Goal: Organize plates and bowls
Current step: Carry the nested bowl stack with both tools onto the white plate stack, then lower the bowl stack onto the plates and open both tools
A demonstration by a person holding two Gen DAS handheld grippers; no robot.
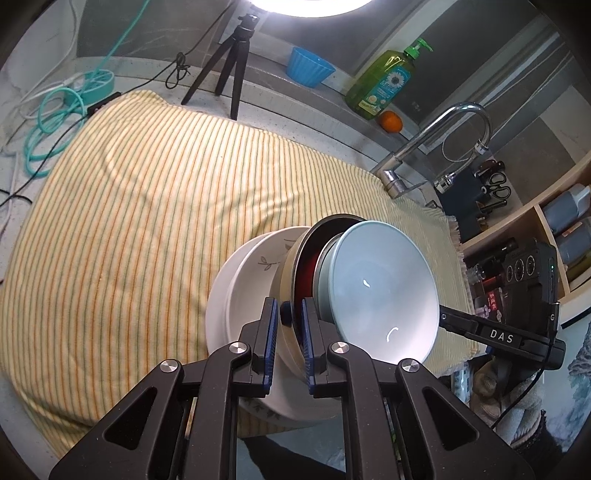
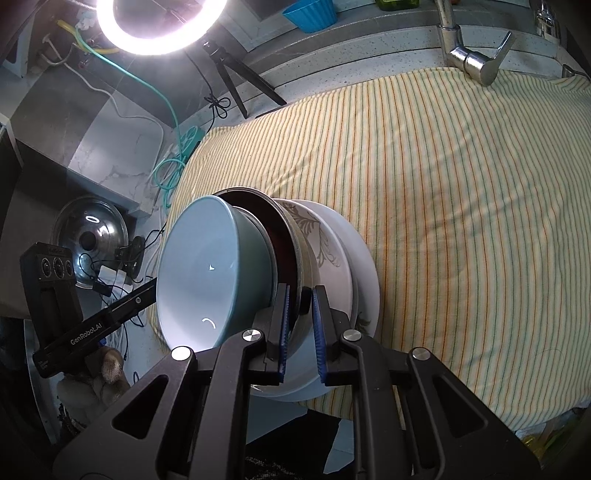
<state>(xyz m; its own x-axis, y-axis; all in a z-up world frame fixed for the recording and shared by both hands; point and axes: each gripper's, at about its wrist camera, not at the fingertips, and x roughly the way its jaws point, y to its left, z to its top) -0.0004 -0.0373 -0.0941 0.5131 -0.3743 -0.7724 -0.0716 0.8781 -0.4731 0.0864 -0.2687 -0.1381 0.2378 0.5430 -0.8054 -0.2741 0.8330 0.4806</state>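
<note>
Cloth, striped yellow with green and orange lines, covers the tabletop we work over, with a tap at its far right corner and a ring light above the far edge. Along that far edge we count one tripod, one blue ridged cup, one green soap bottle and one orange. At the near edge we hold one tilted stack of four dishes: a pale blue bowl, a dark red-lined bowl, and two white leaf-patterned dishes. Our left gripper has its jaws clamped on the dark bowl's rim. Our right gripper pinches the same rim from the other side.
</note>
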